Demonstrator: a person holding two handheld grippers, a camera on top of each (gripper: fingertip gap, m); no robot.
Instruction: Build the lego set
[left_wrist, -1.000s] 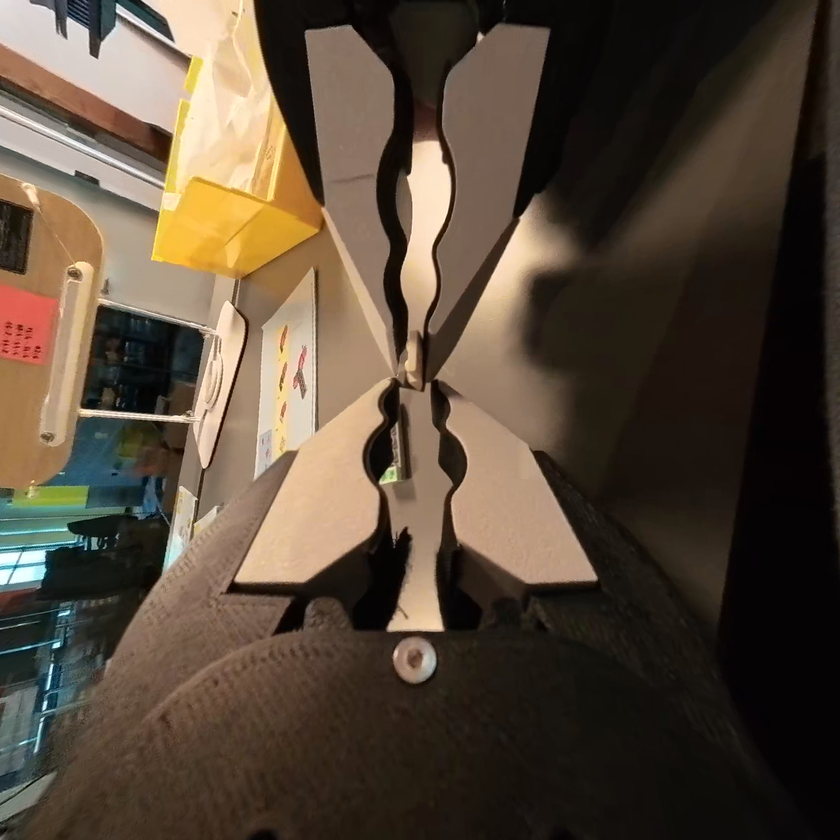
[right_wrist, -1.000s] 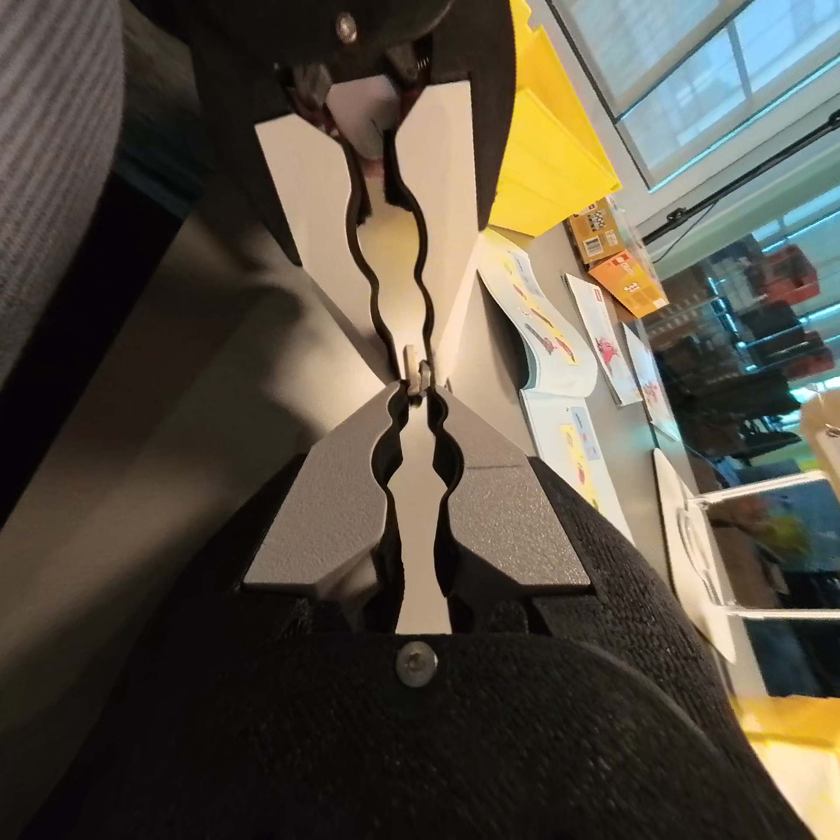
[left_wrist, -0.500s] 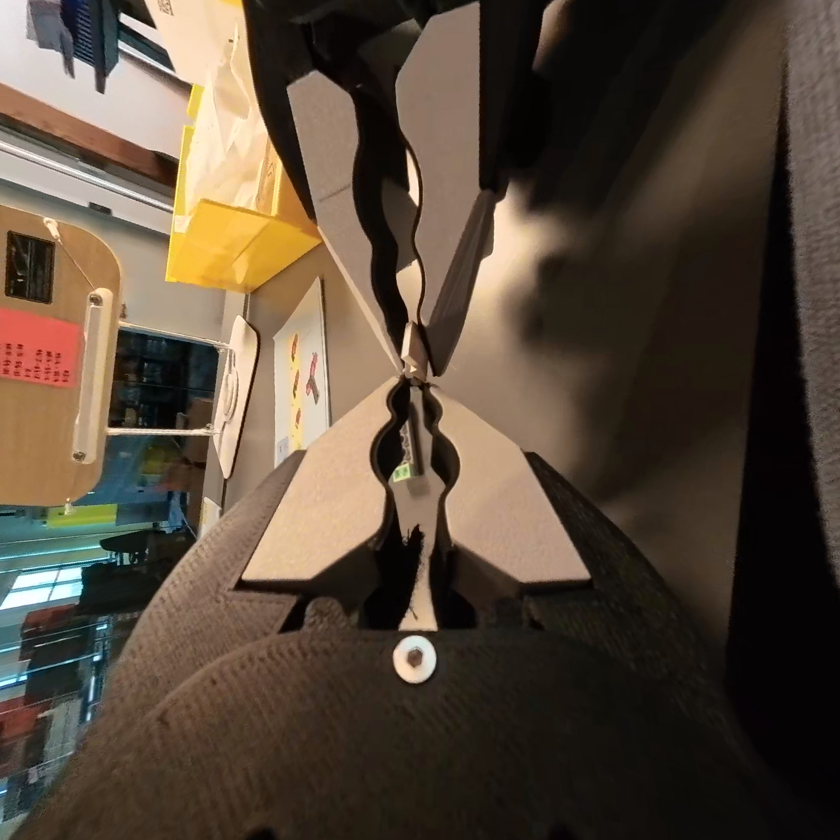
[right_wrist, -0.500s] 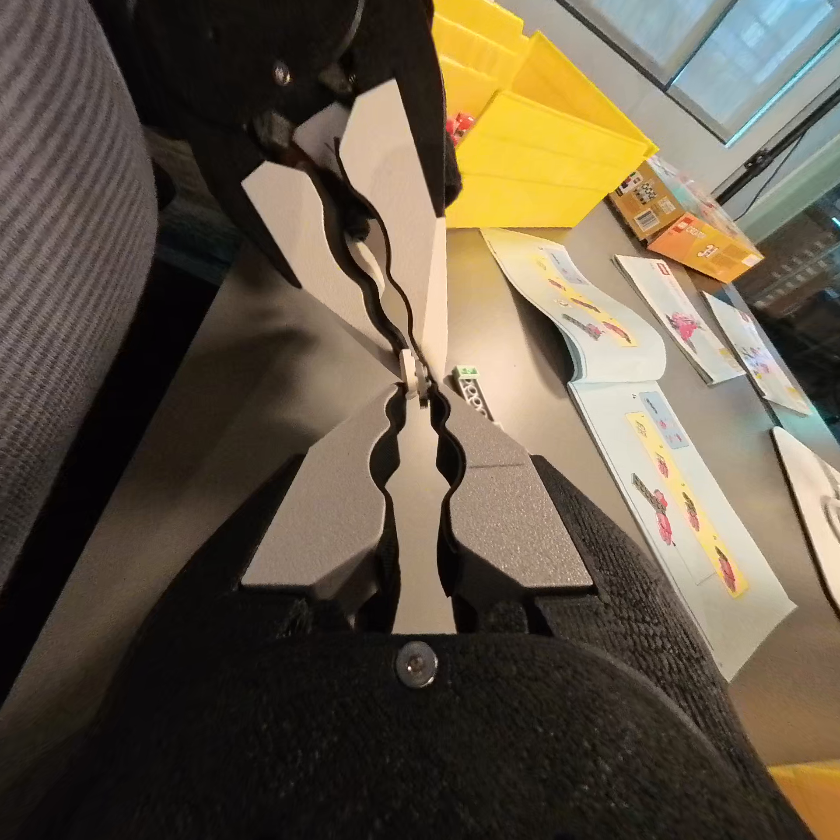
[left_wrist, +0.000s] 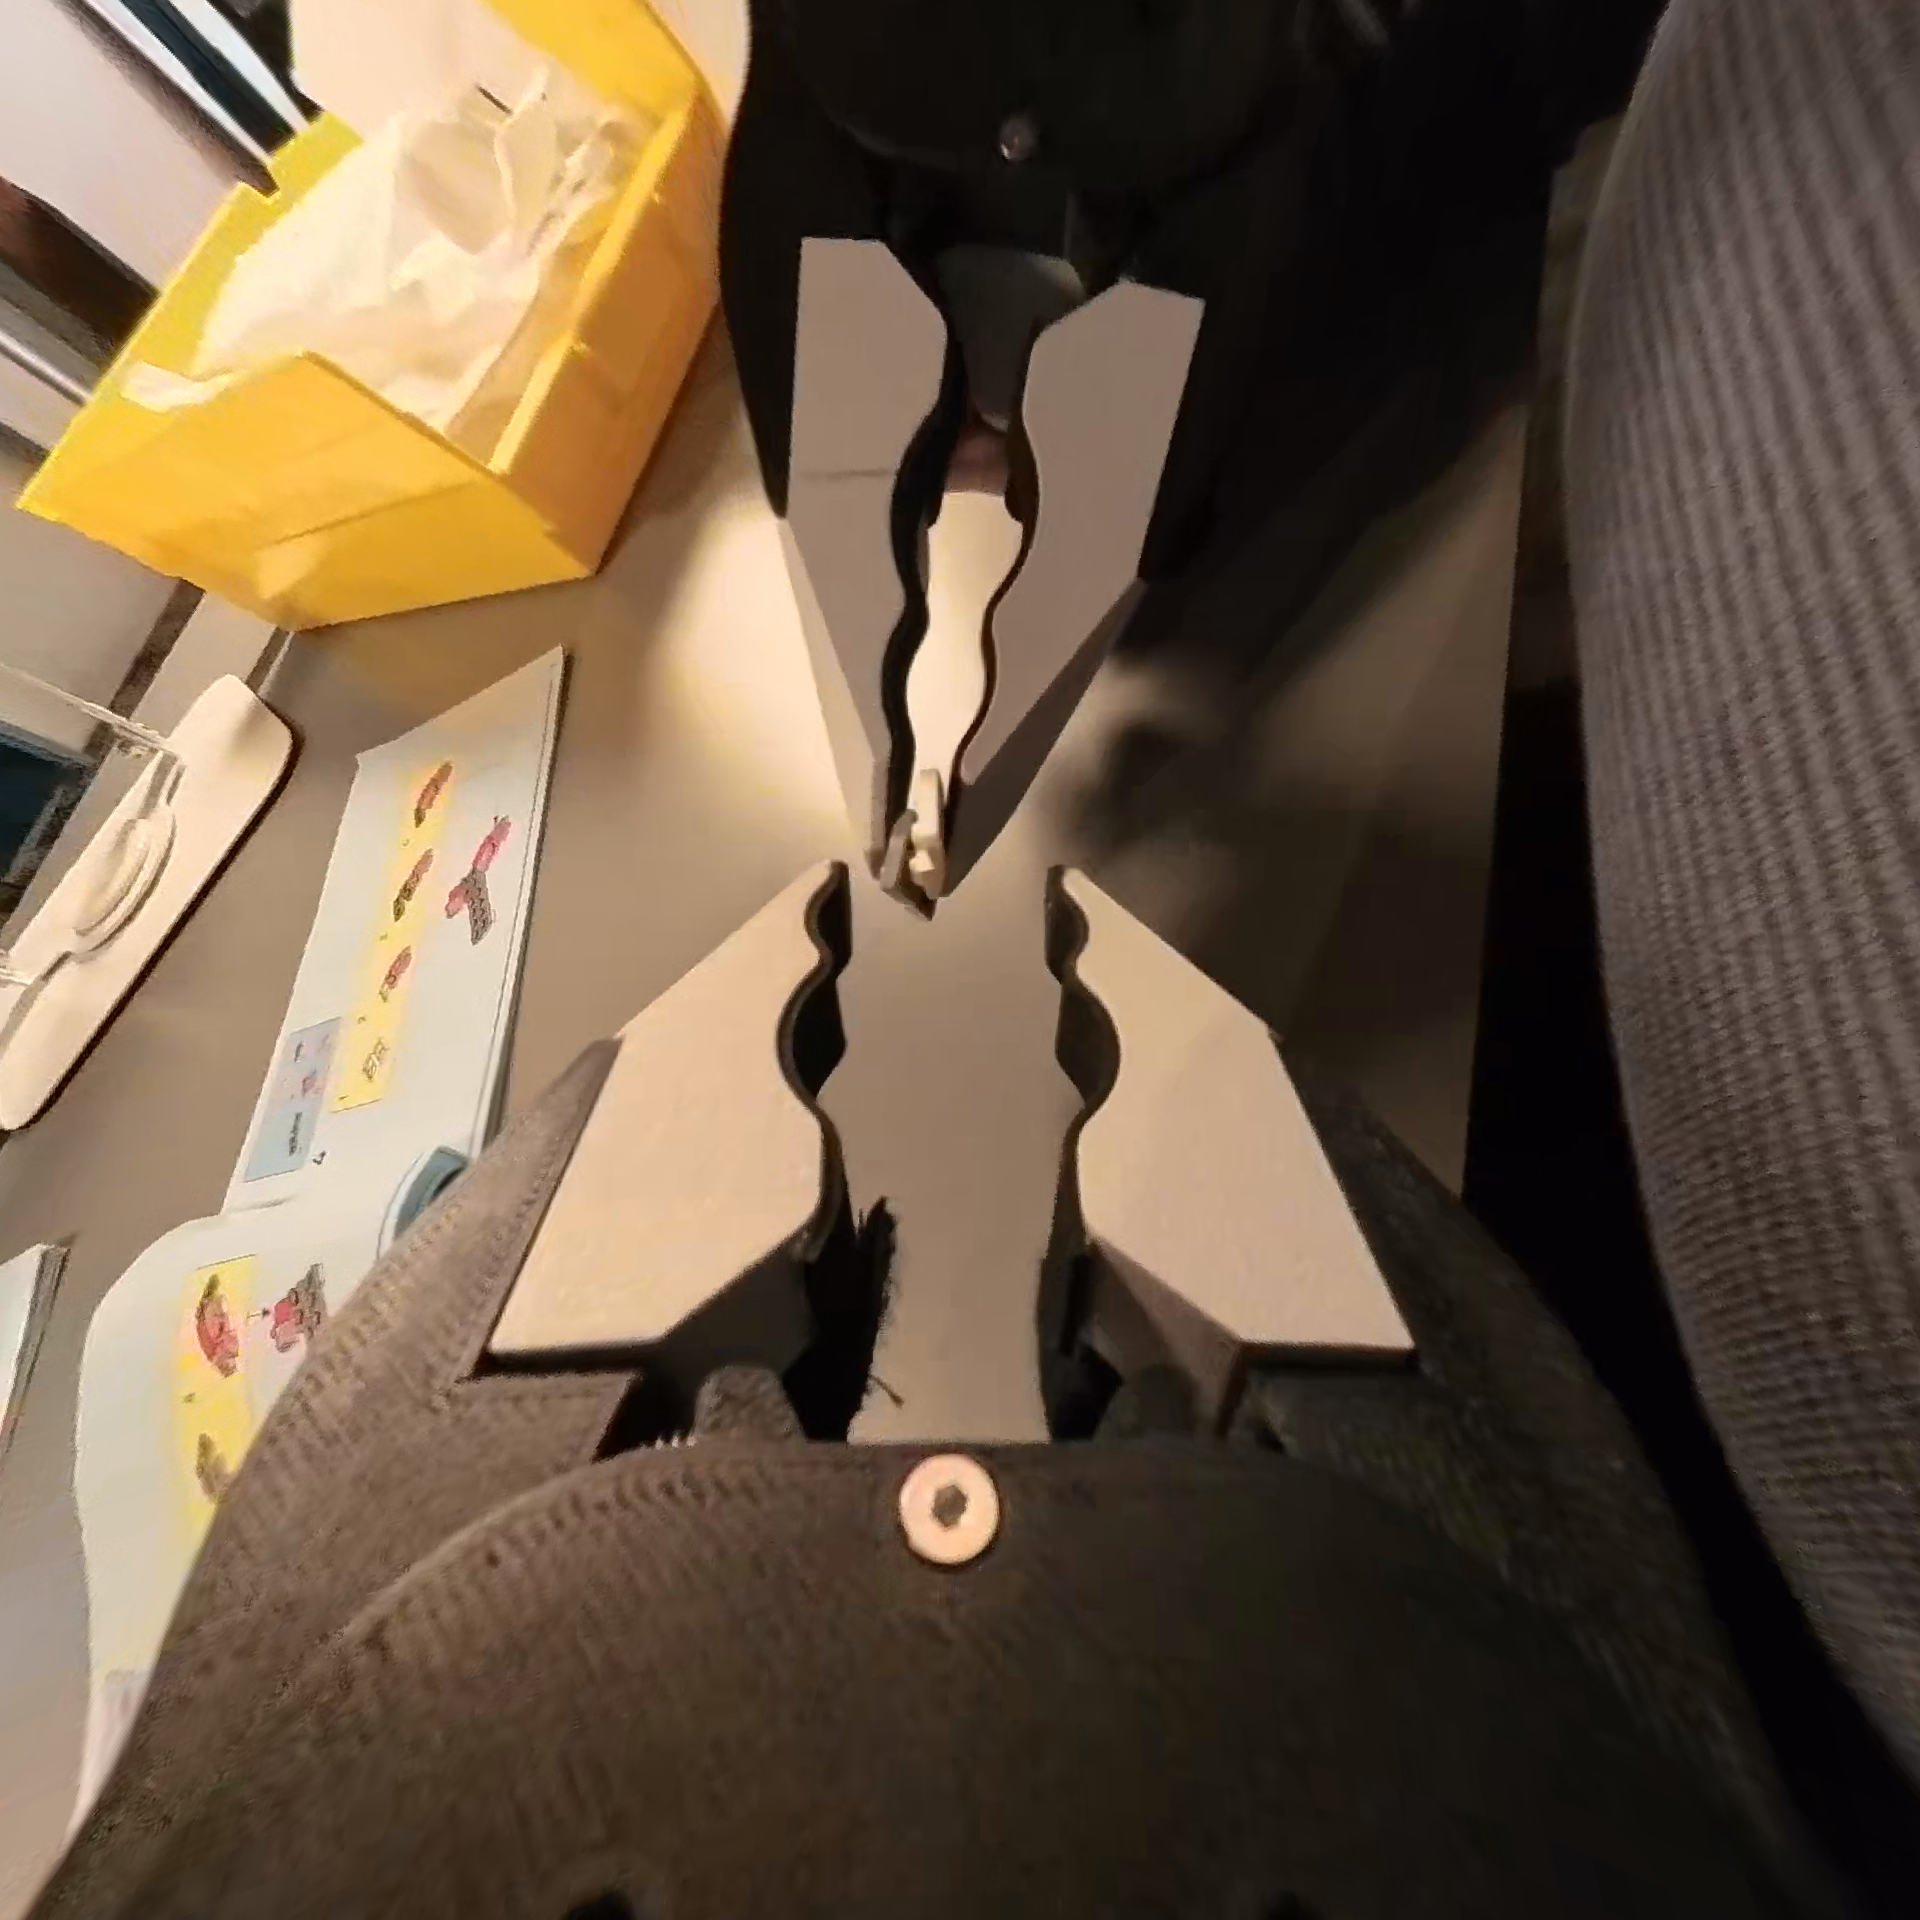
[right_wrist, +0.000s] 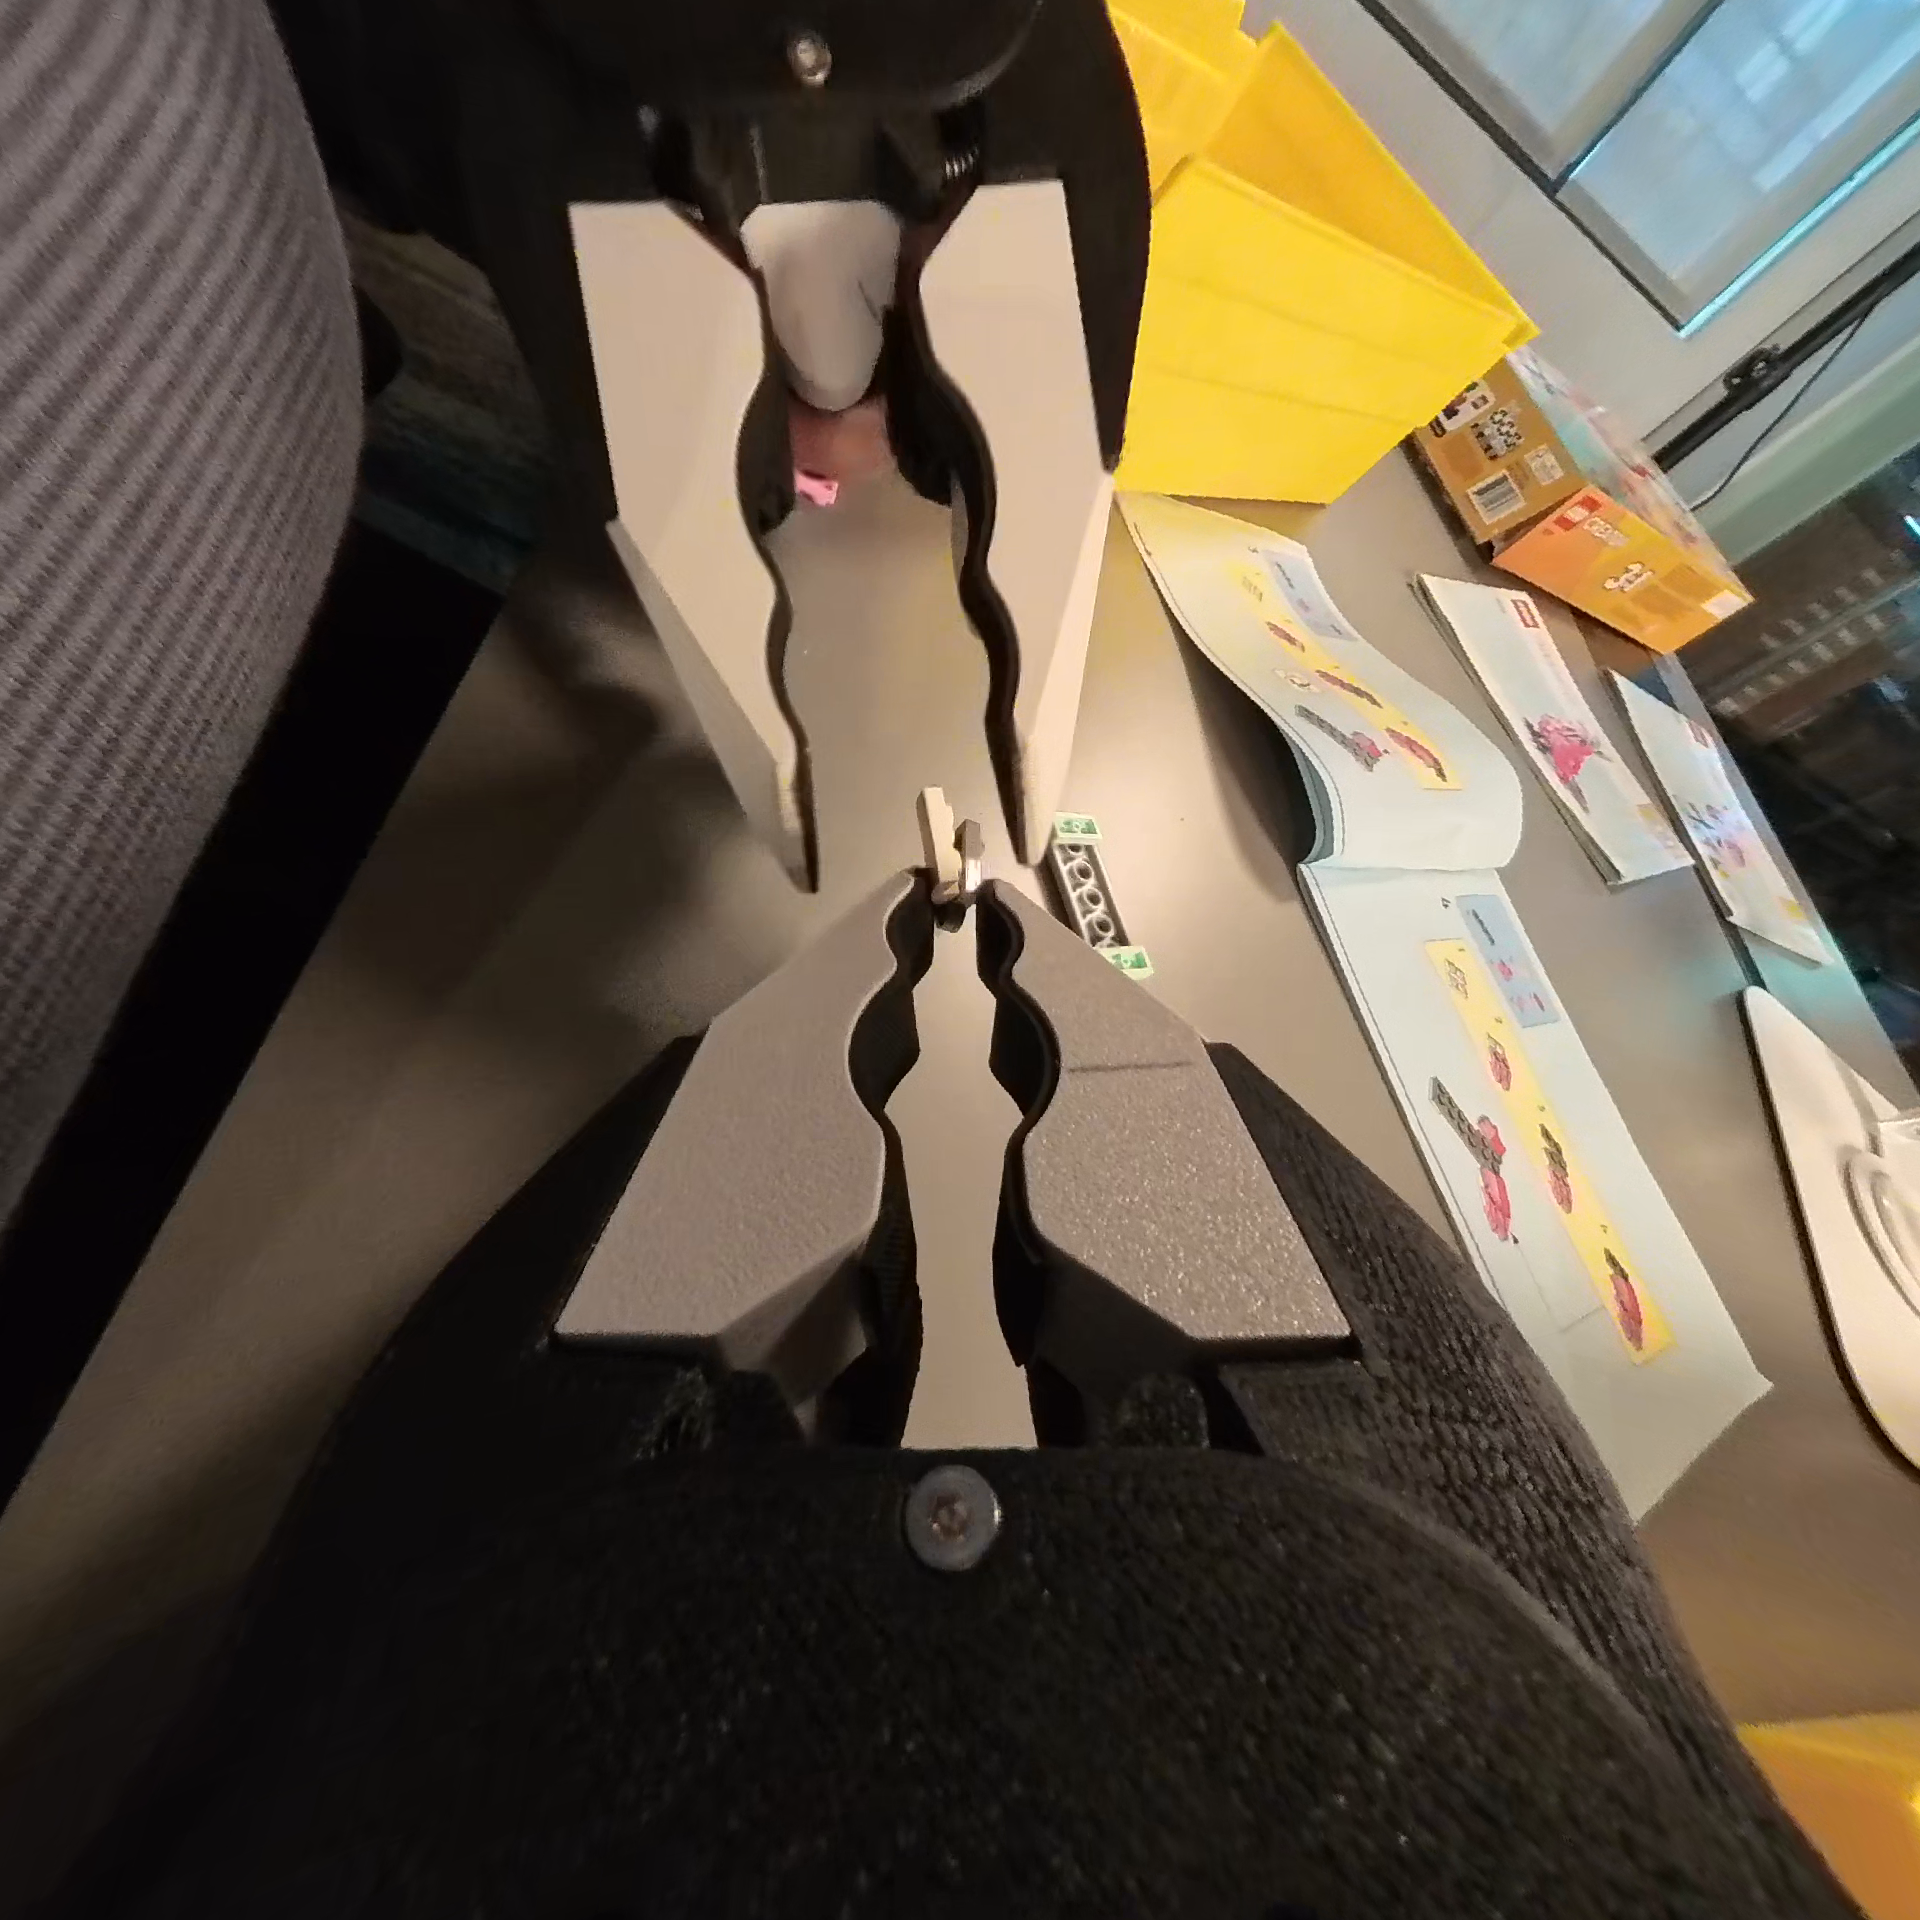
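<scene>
Above a grey table, my two grippers meet tip to tip. My right gripper has its fingers nearly together, clamped on a small pale plastic piece, beige with a grey part fixed to its side, which sticks up out of my fingertips. My left gripper faces it with its fingers spread wide and bare, one tip on either side of the piece and neither touching it.

Just beside my right fingertips, flat on the table, lies a grey holed beam with a light green piece at each end. An open instruction booklet lies farther to that side, with more booklets and two cardboard boxes past it. Yellow bins stand at the far edge; in my left view one yellow bin holds crumpled clear plastic bags. A small pink piece shows behind my left gripper's fingers. A white board with rounded corners lies near the booklets, and ribbed grey cloth fills the near side.
</scene>
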